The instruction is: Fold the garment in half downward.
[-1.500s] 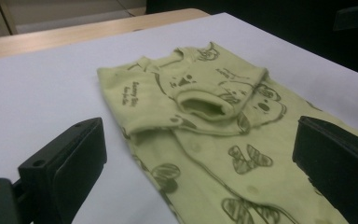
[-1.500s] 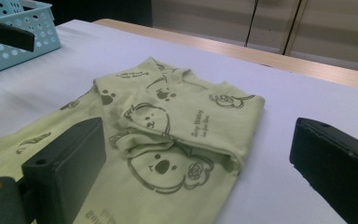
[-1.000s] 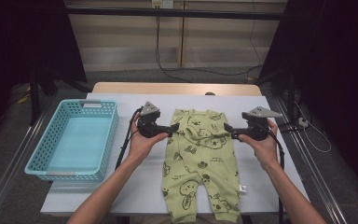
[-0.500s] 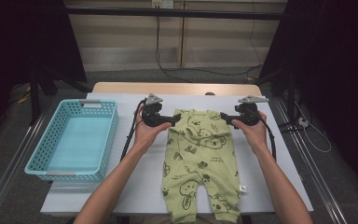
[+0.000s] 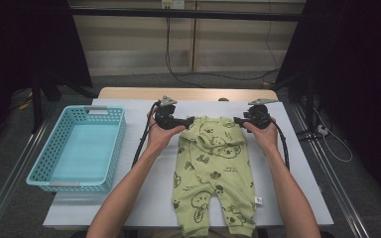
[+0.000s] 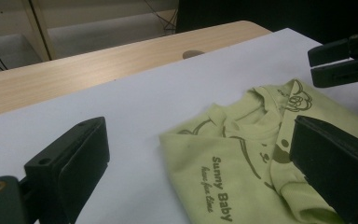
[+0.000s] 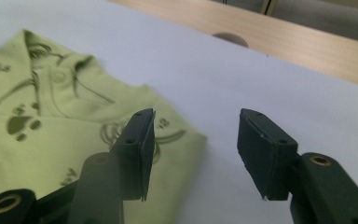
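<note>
We find the green baby romper (image 5: 212, 171) lying flat on the white sheet (image 5: 144, 193) that covers the desk (image 5: 129, 93), collar toward the far edge and legs toward the near edge, where the leg cuffs reach the sheet's front border. Bare sheet lies open between the romper and the blue basket (image 5: 79, 148), and a narrower strip of it lies open on the romper's right. The basket stands at the sheet's left side, well apart from the romper. A band of bare wood shows beyond the sheet's far edge. Past the desk we see a pale wall with hanging cables (image 5: 167, 44), dark curtains on both sides, and grey floor.

The left tool (image 5: 186, 120) lies level at the romper's left shoulder corner, jaws spread wide; in the left gripper view the cloth lies between them, and we cannot tell whether one jaw rests on it. The right tool (image 5: 238, 120) lies level at the right shoulder corner. Its jaws have just been closing and stand about half apart, one jaw over the cloth edge, the other over bare sheet, gripping nothing. Both forearms reach in from the near edge, one on each side of the romper.
</note>
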A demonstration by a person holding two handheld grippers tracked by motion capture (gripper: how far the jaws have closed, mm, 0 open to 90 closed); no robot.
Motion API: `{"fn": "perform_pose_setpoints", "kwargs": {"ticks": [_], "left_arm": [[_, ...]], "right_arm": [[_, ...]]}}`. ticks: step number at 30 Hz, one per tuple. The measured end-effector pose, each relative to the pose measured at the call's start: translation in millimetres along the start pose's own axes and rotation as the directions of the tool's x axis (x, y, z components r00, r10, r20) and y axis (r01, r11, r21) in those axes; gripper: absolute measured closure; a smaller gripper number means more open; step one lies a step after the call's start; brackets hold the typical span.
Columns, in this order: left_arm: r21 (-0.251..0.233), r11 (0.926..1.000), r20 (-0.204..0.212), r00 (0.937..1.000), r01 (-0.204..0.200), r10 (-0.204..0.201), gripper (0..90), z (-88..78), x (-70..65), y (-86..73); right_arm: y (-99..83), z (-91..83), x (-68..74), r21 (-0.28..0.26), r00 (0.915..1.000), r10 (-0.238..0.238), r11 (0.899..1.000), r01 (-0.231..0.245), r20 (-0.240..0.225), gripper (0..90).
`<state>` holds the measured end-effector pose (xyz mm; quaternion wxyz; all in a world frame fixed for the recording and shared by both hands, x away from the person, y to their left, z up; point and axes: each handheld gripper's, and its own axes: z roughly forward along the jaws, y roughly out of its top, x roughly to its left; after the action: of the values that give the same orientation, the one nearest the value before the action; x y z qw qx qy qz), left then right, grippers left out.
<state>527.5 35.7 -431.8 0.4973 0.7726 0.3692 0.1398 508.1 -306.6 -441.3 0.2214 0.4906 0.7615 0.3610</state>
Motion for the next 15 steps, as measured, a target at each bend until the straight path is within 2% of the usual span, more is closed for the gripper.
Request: {"fn": "perform_pose_setpoints", "kwargs": {"ticks": [1,2,3,5,7,9,10,12,13,15], "left_arm": [[0.014,0.9996,0.001,0.9997,-0.023,0.023,4.8,-0.1,2.0,-0.3],[-0.008,0.9999,-0.003,1.0000,0.008,-0.008,4.8,2.2,0.1,-1.4],[0.008,0.9999,-0.007,0.9999,-0.007,0.007,4.8,2.5,1.4,-2.1],[0.033,0.9991,-0.019,0.9994,-0.028,0.029,4.8,2.6,3.8,-3.0],[-0.018,0.9996,-0.032,0.9992,0.024,-0.024,6.4,6.2,1.4,-4.7],[-0.010,0.9996,-0.034,0.9990,0.027,-0.027,6.9,6.3,1.9,-4.9],[-0.012,0.9996,-0.034,0.9991,0.026,-0.026,7.1,7.4,3.0,-5.3],[-0.006,0.9997,-0.032,0.9992,0.022,-0.023,7.2,8.0,3.5,-6.0],[-0.001,0.9998,-0.031,0.9993,0.019,-0.019,7.2,8.8,3.5,-6.7],[-0.004,0.9997,-0.033,0.9992,0.023,-0.023,7.7,10.9,3.5,-8.1]], "right_arm": [[-1.7,1.3,-0.5,0.017,1.0000,0.006,1.000,-0.006,0.000,48.6],[-2.7,2.5,-2.2,0.015,1.0000,-0.006,1.000,0.006,-0.005,49.6],[-2.9,1.8,-1.2,0.029,0.9997,0.024,0.999,-0.023,-0.001,50.2],[-3.1,4.6,-4.6,0.010,1.0000,0.005,1.000,-0.005,0.002,51.8],[-3.9,6.2,-5.3,0.023,0.9997,0.025,0.999,-0.025,-0.004,51.8],[-6.0,10.0,-4.1,0.051,0.9997,0.016,0.999,-0.015,-0.018,50.8],[-7.0,12.7,-5.5,0.057,0.9998,-0.010,0.998,0.010,-0.015,50.6],[-7.5,15.2,-6.3,0.050,0.9994,0.003,0.999,-0.001,-0.035,50.6],[-7.1,15.8,-4.7,0.066,0.9993,0.017,0.998,-0.015,-0.034,50.6],[-7.1,20.8,-4.0,0.080,0.9992,-0.002,0.997,0.005,-0.040,50.6]]}}
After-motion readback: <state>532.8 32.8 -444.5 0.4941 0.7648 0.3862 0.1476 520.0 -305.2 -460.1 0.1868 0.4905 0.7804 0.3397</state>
